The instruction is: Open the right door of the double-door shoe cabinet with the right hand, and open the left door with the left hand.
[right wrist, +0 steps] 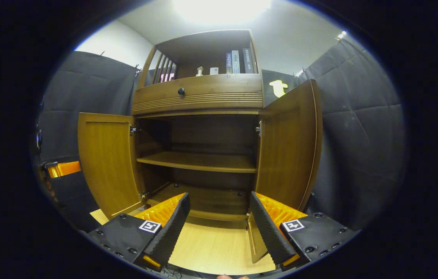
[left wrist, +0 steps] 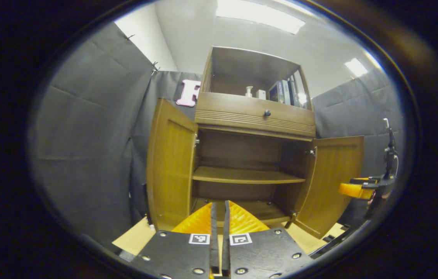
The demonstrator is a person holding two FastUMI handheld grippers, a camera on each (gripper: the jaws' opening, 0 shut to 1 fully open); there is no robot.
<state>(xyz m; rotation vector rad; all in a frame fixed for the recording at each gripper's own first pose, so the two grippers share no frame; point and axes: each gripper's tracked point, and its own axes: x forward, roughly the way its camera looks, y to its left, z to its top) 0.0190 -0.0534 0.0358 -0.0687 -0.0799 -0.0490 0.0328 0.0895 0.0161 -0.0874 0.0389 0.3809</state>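
Cabinet (right wrist: 203,131) doors both swung wide; left gripper (left wrist: 220,217) clenched on nothing at 6 o'clock, right gripper (right wrist: 219,221) released.

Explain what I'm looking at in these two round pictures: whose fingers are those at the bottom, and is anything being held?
No robot arm here: a person holds a two-finger gripper in each hand, and a camera rides on each. The left gripper has its fingers nearly together with nothing between them. The right gripper is open and empty. Both face a wooden cabinet whose left door and right door already stand open. Its lower shelf is bare; books and a bottle sit up top, above a drawer knob.
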